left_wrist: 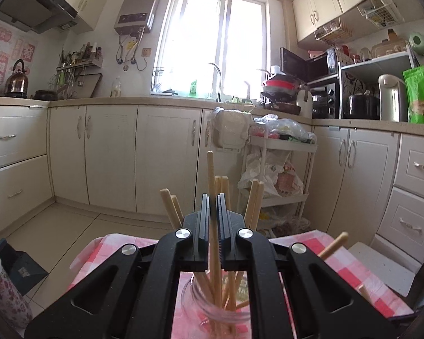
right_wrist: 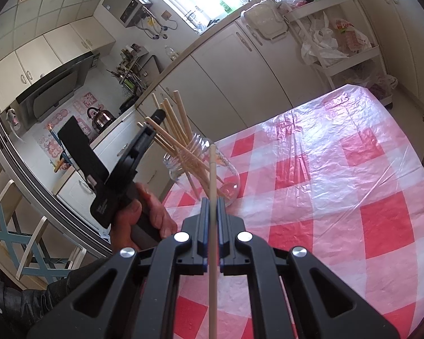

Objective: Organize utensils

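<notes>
Gripping one chopstick (left_wrist: pixel 212 175) mid-shaft in closed jaws above the glass jar (left_wrist: pixel 212 308) at lower centre, the left gripper (left_wrist: pixel 213 197) handles light, stiff, slippery wood; right gripper (right_wrist: pixel 212 202) likewise clamps another chopstick (right_wrist: pixel 212 254).

A jar (right_wrist: pixel 203 169) stands on the counter (right_wrist: pixel 339 169) with chopsticks (right_wrist: pixel 181 138) leaning inside it. The left hand-held gripper (right_wrist: pixel 148 130) sits at the jar's left; the right hand-held gripper (right_wrist: pixel 212 206) is before the jar. Cabinets (right_wrist: pixel 240 65) run behind the counter.
</notes>
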The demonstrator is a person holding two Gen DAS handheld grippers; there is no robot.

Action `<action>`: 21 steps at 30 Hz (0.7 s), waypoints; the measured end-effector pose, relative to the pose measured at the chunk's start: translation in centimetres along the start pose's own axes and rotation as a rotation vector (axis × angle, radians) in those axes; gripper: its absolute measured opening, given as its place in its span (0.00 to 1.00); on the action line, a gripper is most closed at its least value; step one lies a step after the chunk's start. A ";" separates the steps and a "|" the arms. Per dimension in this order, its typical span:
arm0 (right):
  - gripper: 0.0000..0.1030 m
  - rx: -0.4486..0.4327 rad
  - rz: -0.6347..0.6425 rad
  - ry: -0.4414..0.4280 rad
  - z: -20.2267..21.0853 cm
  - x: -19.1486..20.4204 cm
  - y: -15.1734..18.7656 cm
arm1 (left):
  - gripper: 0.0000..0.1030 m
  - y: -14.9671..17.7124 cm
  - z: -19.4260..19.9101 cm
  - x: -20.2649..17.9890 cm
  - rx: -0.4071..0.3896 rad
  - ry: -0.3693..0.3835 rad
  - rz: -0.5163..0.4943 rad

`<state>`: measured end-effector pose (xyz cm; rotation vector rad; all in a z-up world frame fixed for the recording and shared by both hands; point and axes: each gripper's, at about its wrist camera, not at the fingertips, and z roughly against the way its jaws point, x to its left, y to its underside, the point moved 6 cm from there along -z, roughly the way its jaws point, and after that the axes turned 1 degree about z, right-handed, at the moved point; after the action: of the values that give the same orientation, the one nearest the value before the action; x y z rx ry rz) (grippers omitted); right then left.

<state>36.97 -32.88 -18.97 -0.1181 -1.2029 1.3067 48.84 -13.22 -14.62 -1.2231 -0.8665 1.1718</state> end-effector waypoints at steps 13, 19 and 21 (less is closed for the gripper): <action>0.06 -0.184 0.084 -0.028 2.3 4.1 -3.8 | 0.45 0.3 6.3 1.4 0.035 -0.003 -0.070; 0.06 -0.344 0.129 -0.095 2.1 9.4 -8.3 | 0.52 0.0 8.8 3.6 0.044 -0.007 -0.004; 0.06 -0.399 0.145 -0.101 1.4 10.9 -9.9 | 0.57 0.3 9.6 5.0 0.046 -0.026 0.041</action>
<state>40.32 -28.64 -5.21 -0.4377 -1.5555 1.1924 40.70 -6.16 -13.69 -1.1957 -0.8325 1.2366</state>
